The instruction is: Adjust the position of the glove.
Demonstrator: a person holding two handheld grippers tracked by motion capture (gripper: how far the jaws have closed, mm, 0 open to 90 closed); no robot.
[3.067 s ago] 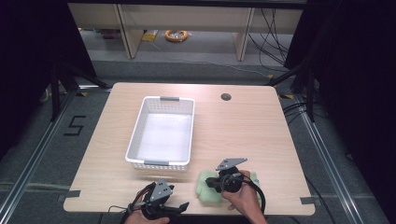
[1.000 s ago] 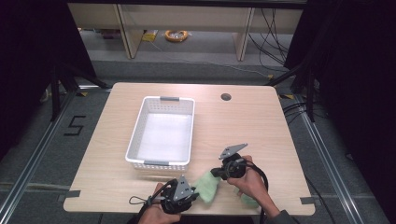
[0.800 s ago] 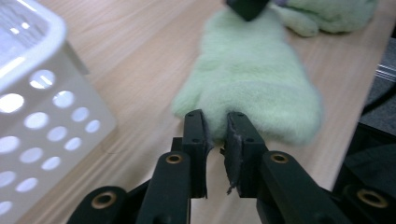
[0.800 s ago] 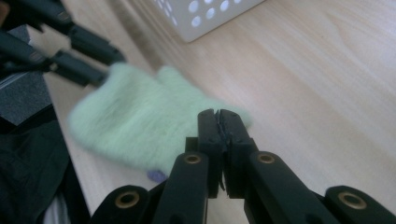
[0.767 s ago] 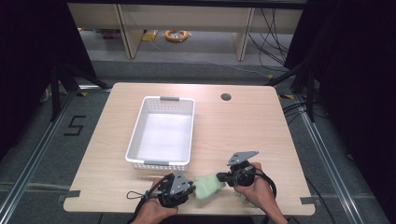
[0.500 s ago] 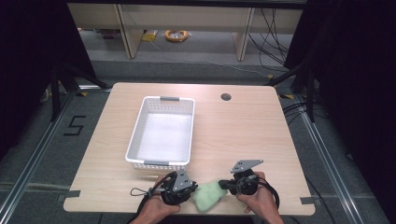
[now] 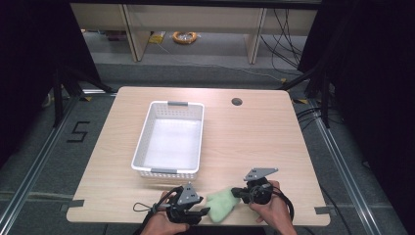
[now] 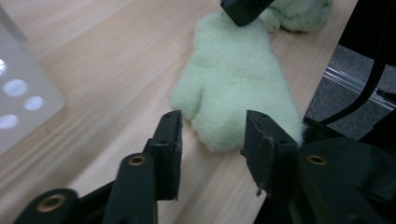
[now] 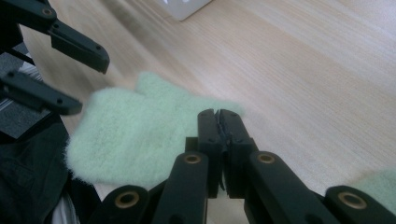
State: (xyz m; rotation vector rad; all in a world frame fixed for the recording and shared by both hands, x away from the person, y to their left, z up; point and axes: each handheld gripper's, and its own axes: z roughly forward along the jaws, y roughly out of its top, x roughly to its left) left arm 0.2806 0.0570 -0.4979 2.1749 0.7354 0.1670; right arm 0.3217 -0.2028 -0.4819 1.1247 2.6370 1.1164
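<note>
A fuzzy pale green mitten (image 7: 220, 204) lies flat on the wooden table near its front edge. My left gripper (image 7: 203, 211) is at the mitten's left end. Its jaws have just been opening and now stand apart around the mitten's tip (image 8: 233, 79) without pressing it. My right gripper (image 7: 237, 193) is at the other end, with its jaws (image 9: 219, 114) closed tight on the mitten's edge (image 9: 130, 135). The left gripper view shows the right gripper's tip (image 8: 243, 9) on that far end.
A white perforated basket (image 7: 142, 147) stands behind the grippers, left of the table's middle. A second green fuzzy piece (image 8: 299, 11) lies by the right hand (image 9: 380, 186). A round cable hole (image 7: 237, 102) is at the back. The front edge is close under both hands.
The mitten, bunched and held between both grippers a second ago, now lies stretched flat. The right hand has drawn rightward and toward the front edge. The left jaws have opened off the mitten.
</note>
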